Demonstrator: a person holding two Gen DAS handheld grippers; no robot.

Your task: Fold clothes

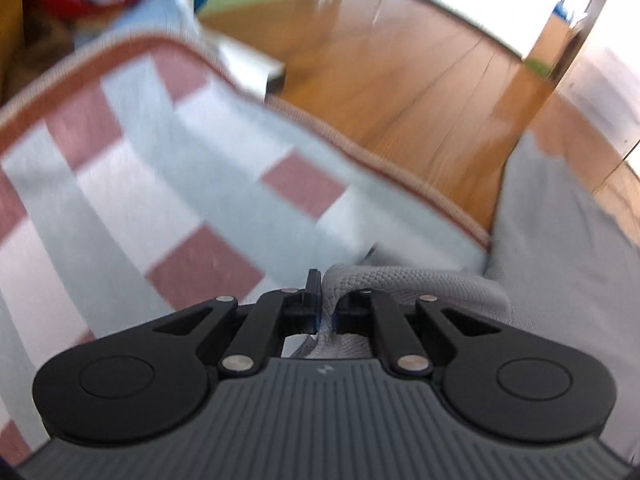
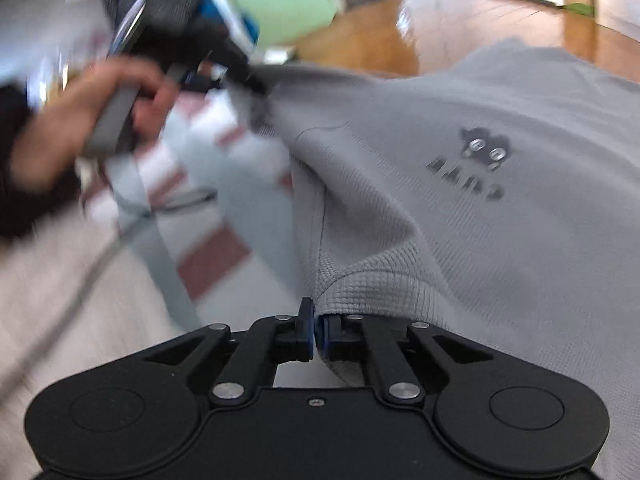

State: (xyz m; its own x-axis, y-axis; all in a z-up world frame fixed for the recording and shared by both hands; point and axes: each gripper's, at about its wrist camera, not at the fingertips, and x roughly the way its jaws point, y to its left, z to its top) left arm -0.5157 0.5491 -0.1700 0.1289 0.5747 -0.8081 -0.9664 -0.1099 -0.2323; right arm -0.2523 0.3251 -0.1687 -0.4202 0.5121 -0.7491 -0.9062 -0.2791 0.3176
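Observation:
A grey waffle-knit shirt point(image 2: 500, 216) with a small dark print on its chest hangs stretched between both grippers above a checked mat. My left gripper point(image 1: 325, 312) is shut on a ribbed edge of the grey shirt point(image 1: 400, 280), fabric bunched between its pads. In the right wrist view the left gripper point(image 2: 256, 80) shows at the upper left, held by a hand point(image 2: 72, 128), pinching the far corner of the shirt. My right gripper point(image 2: 317, 332) is shut on the shirt's near ribbed hem.
A mat point(image 1: 132, 184) checked in red, white and pale blue with an orange border lies on the wooden floor point(image 1: 400, 80). A white box point(image 1: 256, 68) sits past the mat's far edge. Red and dark items are blurred at the top left.

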